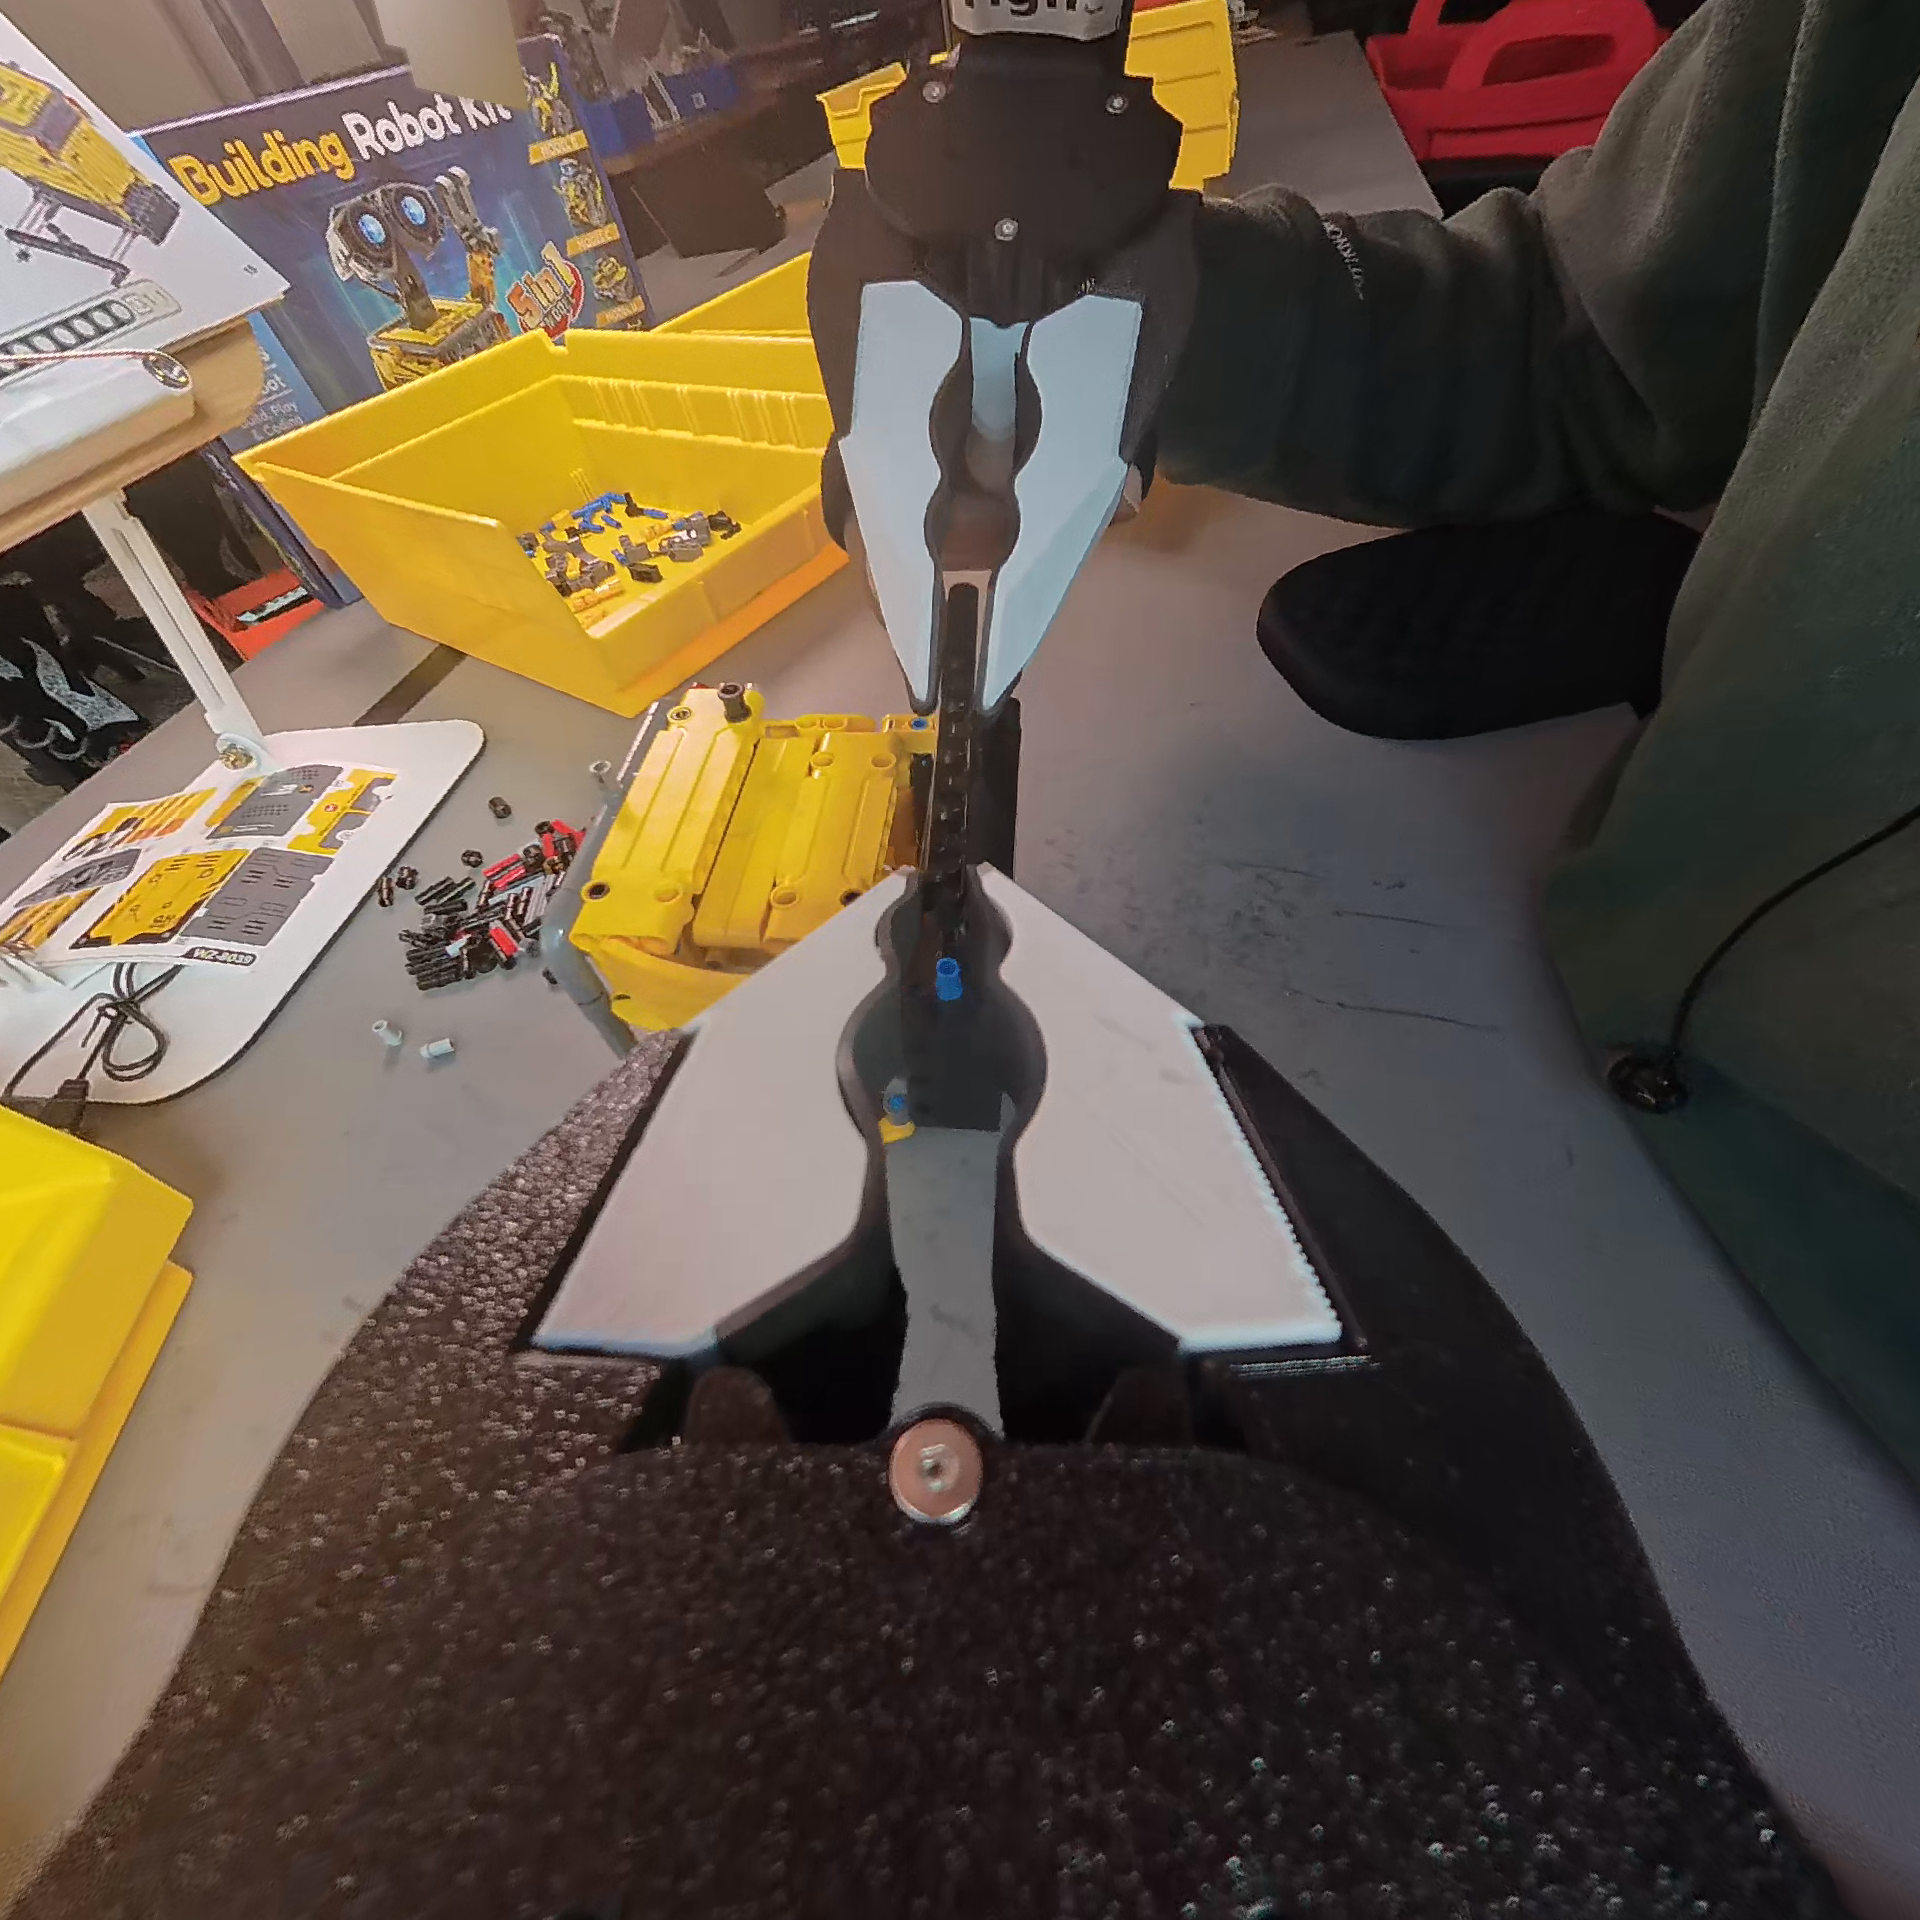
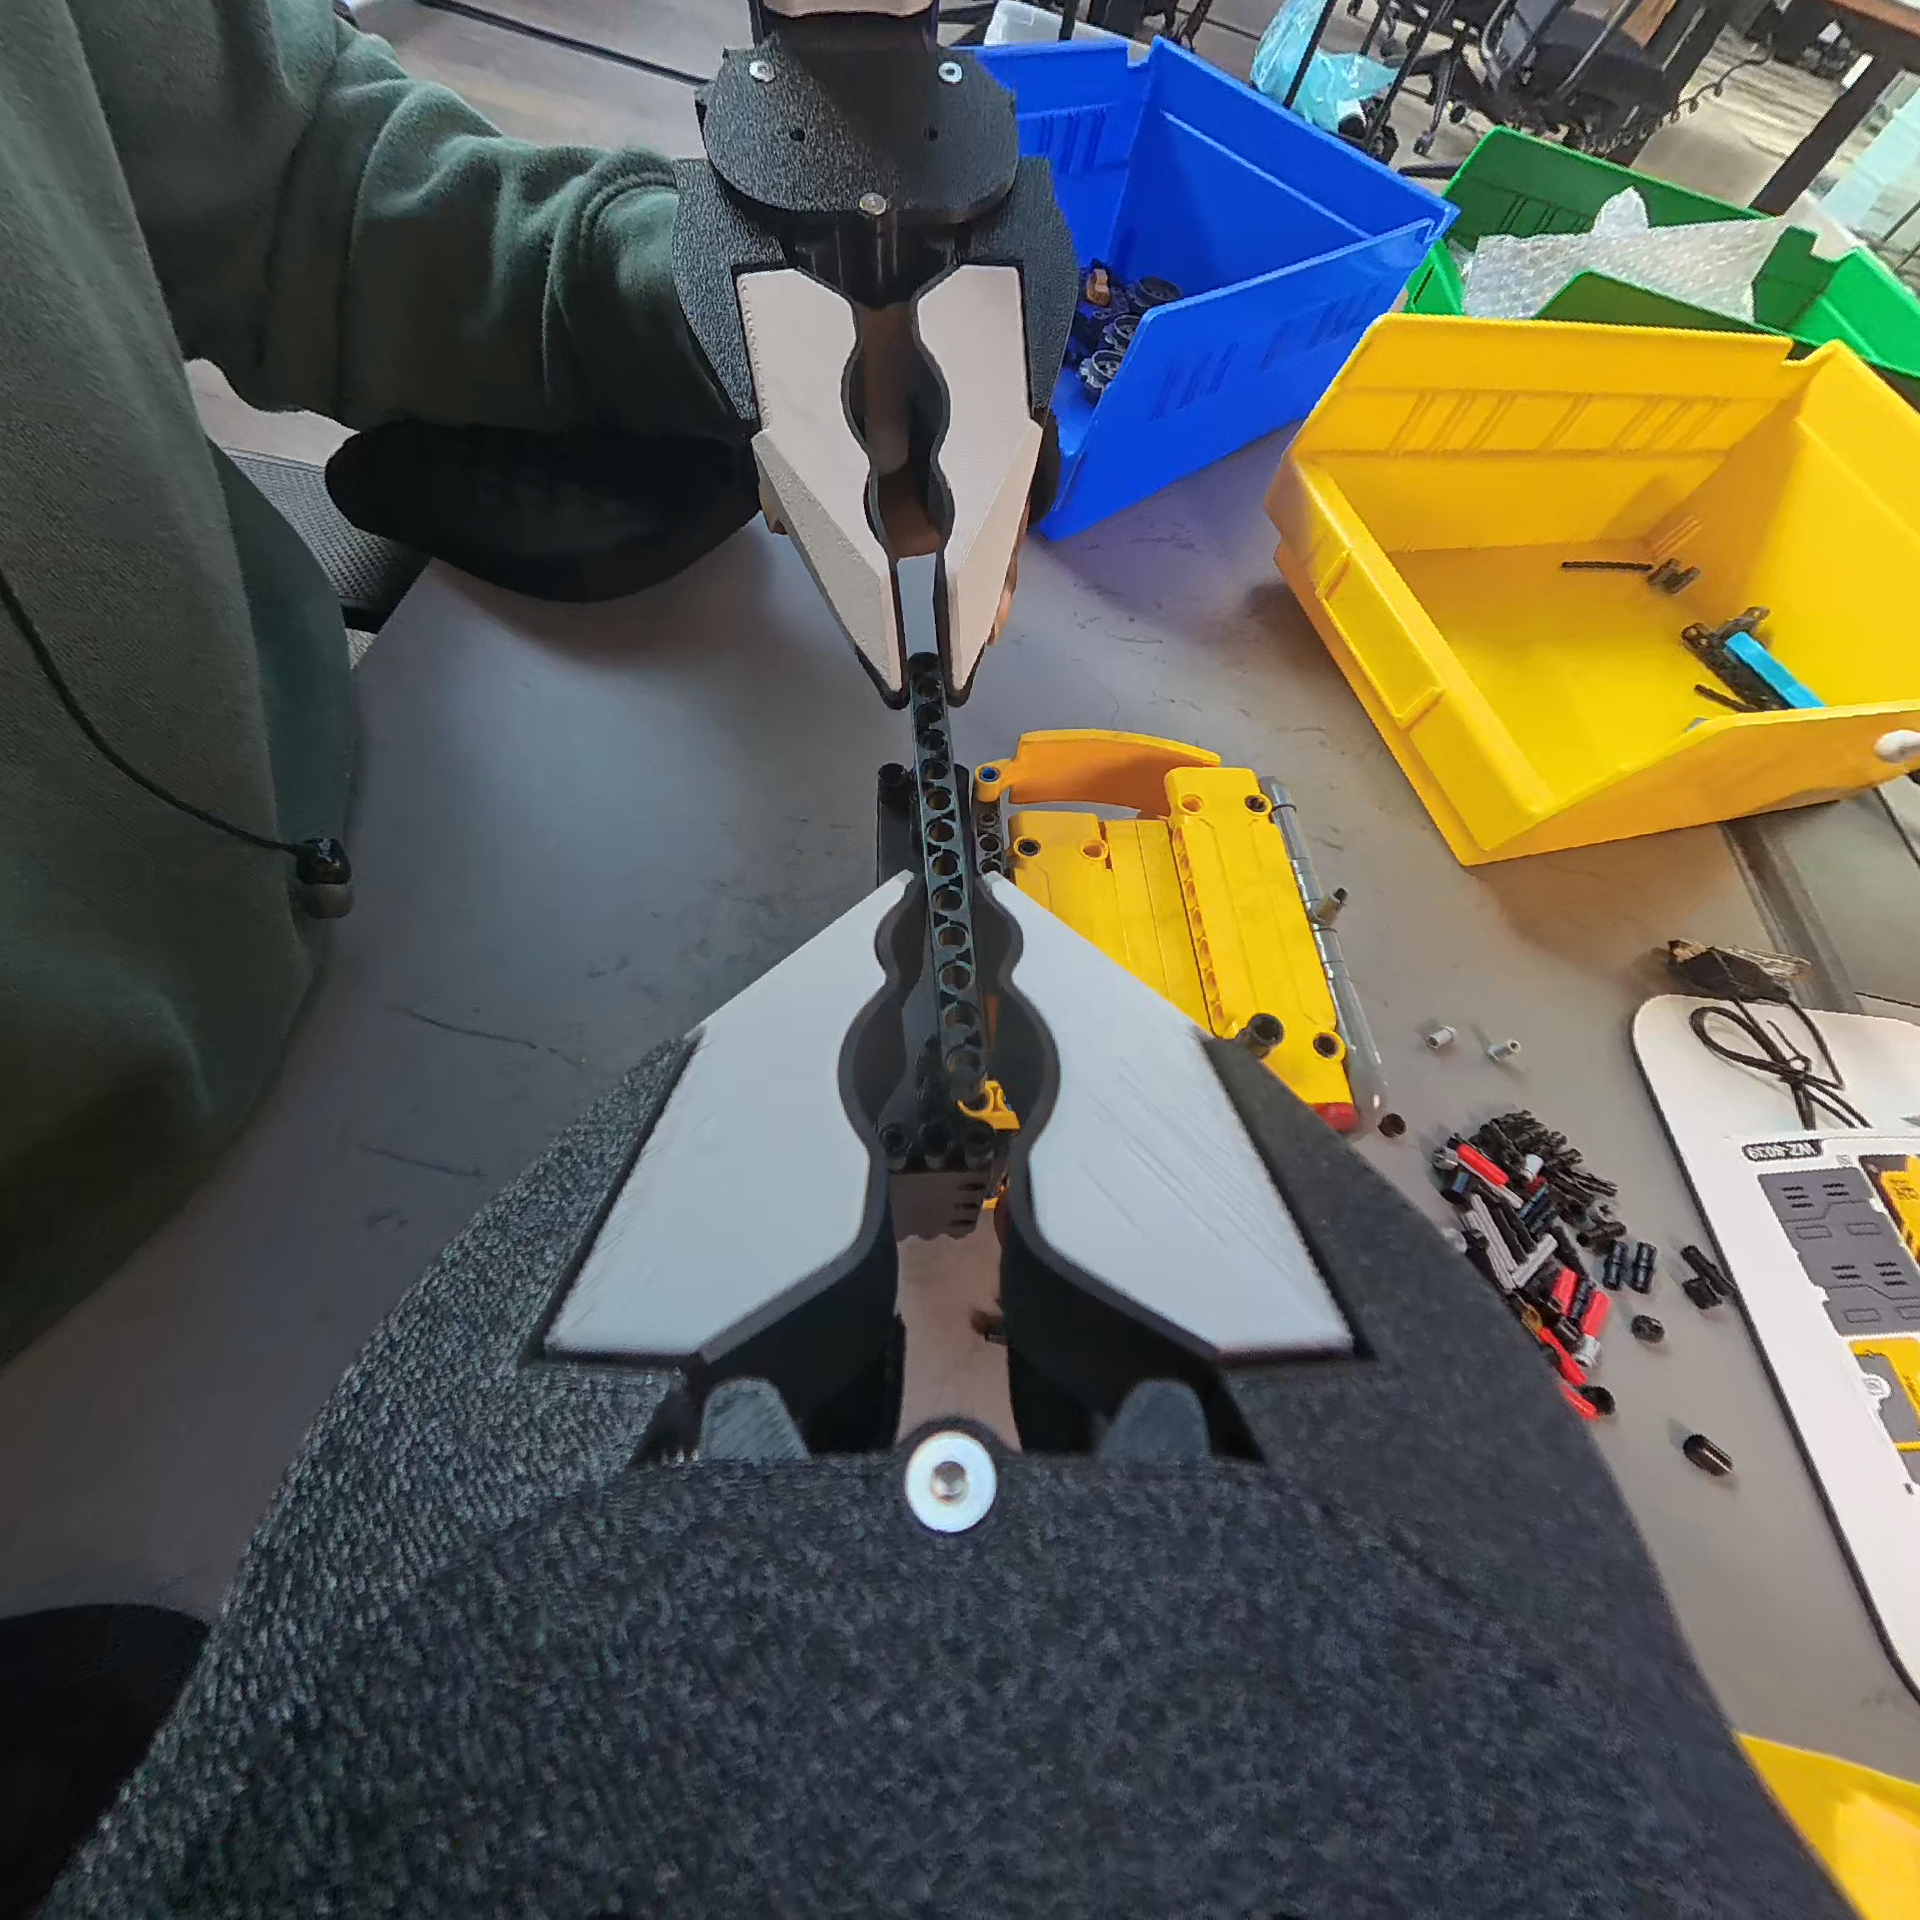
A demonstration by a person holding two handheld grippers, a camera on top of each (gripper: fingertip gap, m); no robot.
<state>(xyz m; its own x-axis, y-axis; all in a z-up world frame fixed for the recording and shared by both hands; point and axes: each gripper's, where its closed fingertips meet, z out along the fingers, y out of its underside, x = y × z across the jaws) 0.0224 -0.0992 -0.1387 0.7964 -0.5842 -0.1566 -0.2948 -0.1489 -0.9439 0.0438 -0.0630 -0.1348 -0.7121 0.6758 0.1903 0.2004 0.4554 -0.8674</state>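
While gripping from both ends, treat the black beam (image 1: pixel 954 790) as one shared load. Clamped at 6 o'clock in the left wrist view by the left gripper (image 1: pixel 940 899), fingers drawn in tight on it. Pinched at 12 o'clock by the right gripper (image 1: pixel 956 686), likewise closed on the far end.

Held in the air above the table (image 1: pixel 1299 883), directly over the near end of the yellow assembly (image 1: pixel 769 831) lying flat toward 10 o'clock.

Match height and line between the two hands. Avoid twisting one end against the other: a thin perforated strip, probably quick to flex or slip out of narrow tips. Squeeze evenly — enough to stop rotation, not enough to bow it.

Mind the small black block (image 2: pixel 940 1184) deep between the right gripper's fingers, with a yellow piece beside it. Cannot tell whether joined to the beam or sitting below it. Same doubt for the blue pin (image 1: pixel 945 979) in the left gripper's gap.

Watch the surroundings:
- pile of pins (image 1: pixel 478 914) loose at 9 o'clock in the left wrist view, just beside the assembly
- yellow bin (image 1: pixel 436 499) at 11 o'clock, holding small parts
- blue bin (image 2: pixel 1226 208) at 1 o'clock in the right wrist view, behind the left gripper

Steer sleeves and gripper bodies wide of the loose pins — easily scattered, by the look of them.
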